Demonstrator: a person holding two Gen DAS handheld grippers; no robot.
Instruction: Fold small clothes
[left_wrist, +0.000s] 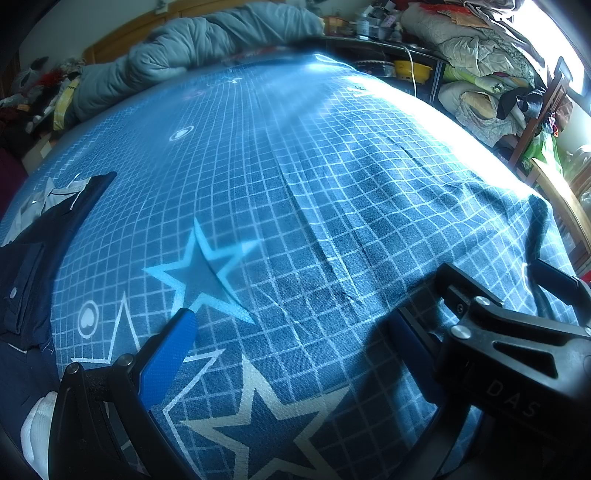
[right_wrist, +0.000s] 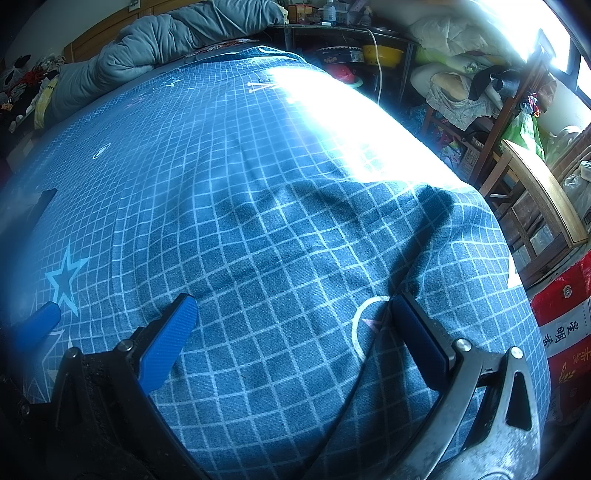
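Note:
A dark navy garment (left_wrist: 26, 266) lies crumpled at the left edge of the bed, with a pale grey-white piece (left_wrist: 48, 195) at its far end. My left gripper (left_wrist: 291, 317) hovers open over the bare checked sheet (left_wrist: 295, 184), to the right of the garment and apart from it. Something white and rounded (left_wrist: 37, 424) shows at the lower left; I cannot tell what it is. My right gripper (right_wrist: 293, 301) is open above the sheet (right_wrist: 258, 221) near the bed's right corner, holding nothing. The garment barely shows in the right wrist view.
A grey quilt (left_wrist: 192, 44) is bunched at the head of the bed. Cluttered shelves (right_wrist: 351, 51) and piled bedding (left_wrist: 480, 48) stand beyond the bed's right side. A wooden chair (right_wrist: 535, 192) and a red sack (right_wrist: 565, 317) sit close to the right corner. Bright sunlight washes out the far right sheet.

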